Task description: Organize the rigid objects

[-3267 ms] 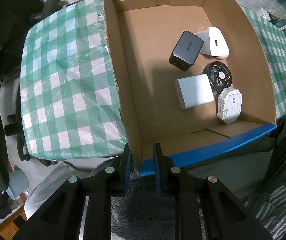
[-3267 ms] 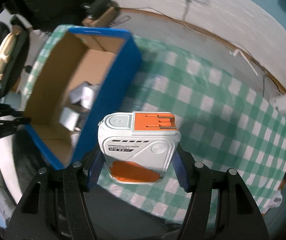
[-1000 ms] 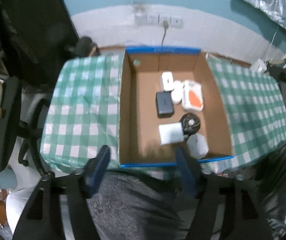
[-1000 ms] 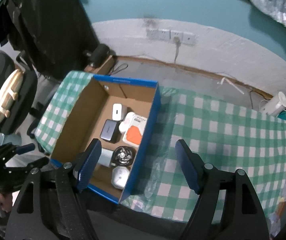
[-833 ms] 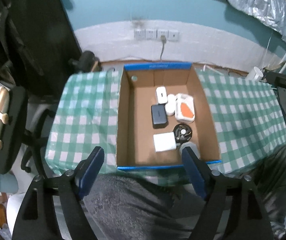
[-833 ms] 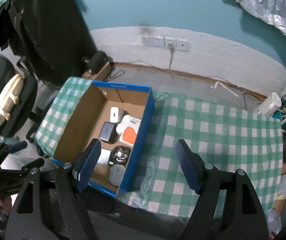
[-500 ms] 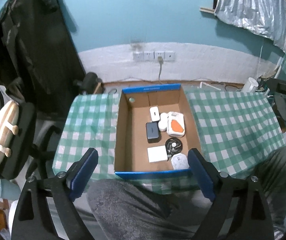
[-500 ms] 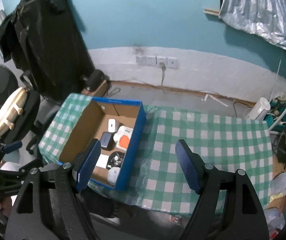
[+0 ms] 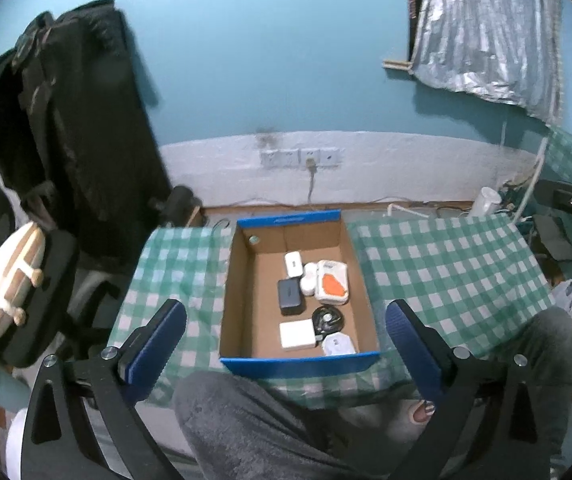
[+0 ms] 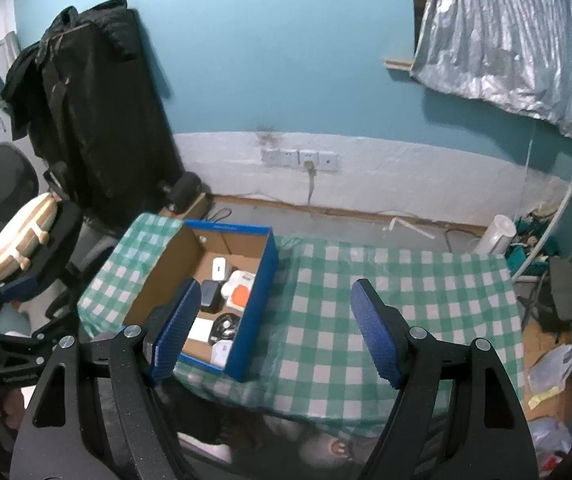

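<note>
Holding my left gripper (image 9: 286, 344) and right gripper (image 10: 274, 334) wide and empty, I find the blue-rimmed cardboard box (image 9: 242, 280) of chargers well below, straight ahead of the left, its long axis running away from me.

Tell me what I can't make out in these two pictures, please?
- Printing on the white-and-orange power bank: too small in both views.
- White hexagonal gadget: left view, partly cut by the blue-edged cardboard box's front wall.
- Small white round item: too small to identify.
- White flat charger: right view, partly hidden behind the right tongs.
</note>
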`<state>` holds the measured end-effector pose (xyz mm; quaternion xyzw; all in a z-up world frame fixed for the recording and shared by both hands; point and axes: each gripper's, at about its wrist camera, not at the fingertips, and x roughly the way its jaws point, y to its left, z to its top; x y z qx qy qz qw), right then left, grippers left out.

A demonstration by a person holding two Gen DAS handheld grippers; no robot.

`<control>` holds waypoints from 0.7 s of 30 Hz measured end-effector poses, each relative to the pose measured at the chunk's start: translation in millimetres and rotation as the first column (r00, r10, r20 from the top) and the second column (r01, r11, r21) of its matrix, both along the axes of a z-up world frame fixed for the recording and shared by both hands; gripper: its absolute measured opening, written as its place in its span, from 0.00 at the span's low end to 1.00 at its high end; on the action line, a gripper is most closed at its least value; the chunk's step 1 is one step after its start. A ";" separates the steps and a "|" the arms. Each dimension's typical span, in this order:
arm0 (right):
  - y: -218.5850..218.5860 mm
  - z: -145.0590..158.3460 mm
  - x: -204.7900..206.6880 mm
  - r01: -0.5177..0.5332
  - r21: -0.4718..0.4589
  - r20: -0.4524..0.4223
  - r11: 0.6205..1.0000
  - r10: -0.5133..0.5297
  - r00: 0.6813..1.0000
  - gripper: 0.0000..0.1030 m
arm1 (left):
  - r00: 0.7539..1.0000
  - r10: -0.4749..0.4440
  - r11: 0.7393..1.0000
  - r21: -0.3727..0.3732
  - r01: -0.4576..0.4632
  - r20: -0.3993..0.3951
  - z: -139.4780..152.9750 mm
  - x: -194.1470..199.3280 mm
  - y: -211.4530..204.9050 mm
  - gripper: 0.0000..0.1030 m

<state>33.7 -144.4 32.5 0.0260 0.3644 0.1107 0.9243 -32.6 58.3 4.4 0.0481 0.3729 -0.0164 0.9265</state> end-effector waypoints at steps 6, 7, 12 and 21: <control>-11.7 4.5 -13.8 0.051 -0.017 0.024 0.999 -0.051 0.998 0.75 | 0.998 -0.036 0.999 0.014 0.035 0.054 13.0 -7.8 -18.5 0.99; -13.9 5.2 -15.5 0.059 -0.012 0.028 0.998 -0.058 0.998 0.75 | 0.997 -0.042 0.999 0.017 0.041 0.059 14.6 -8.4 -21.7 0.99; -18.3 5.6 -18.9 0.084 -0.030 0.037 0.996 -0.083 0.996 0.75 | 0.996 -0.046 0.999 0.027 0.044 0.080 17.0 -10.1 -30.7 0.99; -19.6 -1.5 -19.4 0.098 -0.037 0.025 0.994 -0.097 0.995 0.75 | 0.998 -0.041 0.999 0.026 0.039 0.052 11.9 -9.0 -31.6 0.99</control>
